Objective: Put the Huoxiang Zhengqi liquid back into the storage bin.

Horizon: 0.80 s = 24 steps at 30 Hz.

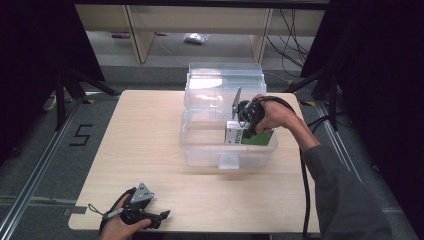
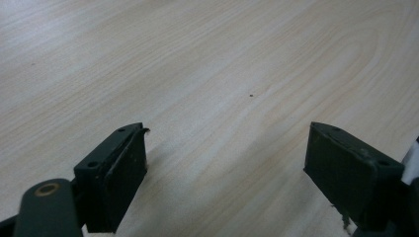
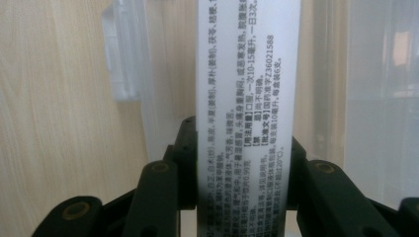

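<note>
High view: the right gripper [image 1: 246, 125] is down inside the clear bin [image 1: 200, 150], which stands open on the table [image 1: 145, 145] with its lid [image 1: 224, 75] tipped back behind it. The gripper is clamped on a white and green box [image 1: 250, 136] held low in the bin's right half, near its front wall. Whether the box already rests on the bin floor cannot be told. The left gripper [image 1: 161, 216] lies at the table's near edge, well apart from the bin, to its front left, with nothing in it.

Left gripper view: both pads [image 2: 123, 173] stand spread wide over bare tabletop [image 2: 222, 74], nothing between them.

Right gripper view: the jaws pinch the box's [image 3: 247, 98] narrow printed side from both flanks; the bin's wall and clasp [image 3: 121, 59] show behind it.

Judged from this, the carrying is nearly done: the box is within the bin. Left to do are setting it down, letting go, pulling the gripper out, and perhaps closing the lid.
</note>
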Each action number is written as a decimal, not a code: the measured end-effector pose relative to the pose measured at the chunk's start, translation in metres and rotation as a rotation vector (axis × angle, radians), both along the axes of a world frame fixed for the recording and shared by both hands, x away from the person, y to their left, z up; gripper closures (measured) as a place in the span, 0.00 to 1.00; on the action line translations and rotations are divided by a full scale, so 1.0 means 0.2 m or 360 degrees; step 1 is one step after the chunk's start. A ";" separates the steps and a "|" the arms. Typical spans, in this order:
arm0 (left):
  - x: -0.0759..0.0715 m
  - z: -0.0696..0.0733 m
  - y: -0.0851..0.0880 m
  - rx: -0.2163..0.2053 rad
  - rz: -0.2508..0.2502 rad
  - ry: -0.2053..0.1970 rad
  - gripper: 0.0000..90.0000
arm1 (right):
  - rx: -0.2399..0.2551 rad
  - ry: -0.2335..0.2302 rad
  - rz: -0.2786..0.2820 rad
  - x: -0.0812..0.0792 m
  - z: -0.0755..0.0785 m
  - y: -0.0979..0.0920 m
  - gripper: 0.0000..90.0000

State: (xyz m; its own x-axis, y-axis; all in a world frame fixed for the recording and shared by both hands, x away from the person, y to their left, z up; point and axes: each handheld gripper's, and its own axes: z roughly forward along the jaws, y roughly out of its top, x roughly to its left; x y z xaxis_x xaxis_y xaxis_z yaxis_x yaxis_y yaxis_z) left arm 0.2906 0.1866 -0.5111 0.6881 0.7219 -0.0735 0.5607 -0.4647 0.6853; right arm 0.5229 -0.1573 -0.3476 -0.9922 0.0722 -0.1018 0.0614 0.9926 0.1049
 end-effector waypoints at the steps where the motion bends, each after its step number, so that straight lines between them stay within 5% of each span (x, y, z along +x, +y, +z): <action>1: 0.00 0.00 0.00 0.0000 0.0000 0.0000 0.18 | -0.0004 0.0009 0.0008 0.01 -0.01 0.01 0.72; 4: 0.00 0.00 0.00 -0.0003 0.0000 -0.0001 0.18 | 0.0016 0.0045 -0.0035 0.01 -0.03 0.01 0.72; 19: 0.00 0.00 0.00 0.0000 -0.0001 0.0001 0.18 | -0.0017 0.0038 0.0034 0.07 -0.14 0.00 0.72; 24: 0.00 0.00 0.00 0.0003 -0.0003 -0.0001 0.18 | -0.0014 0.0057 -0.0018 0.06 -0.17 0.00 0.72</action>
State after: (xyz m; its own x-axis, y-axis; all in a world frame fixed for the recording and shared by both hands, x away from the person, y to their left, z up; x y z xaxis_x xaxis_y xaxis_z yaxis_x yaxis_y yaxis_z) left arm 0.2905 0.1867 -0.5109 0.6894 0.7208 -0.0715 0.5593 -0.4670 0.6849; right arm 0.5355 -0.1570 -0.3806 -0.9943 0.0828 -0.0671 0.0763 0.9927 0.0938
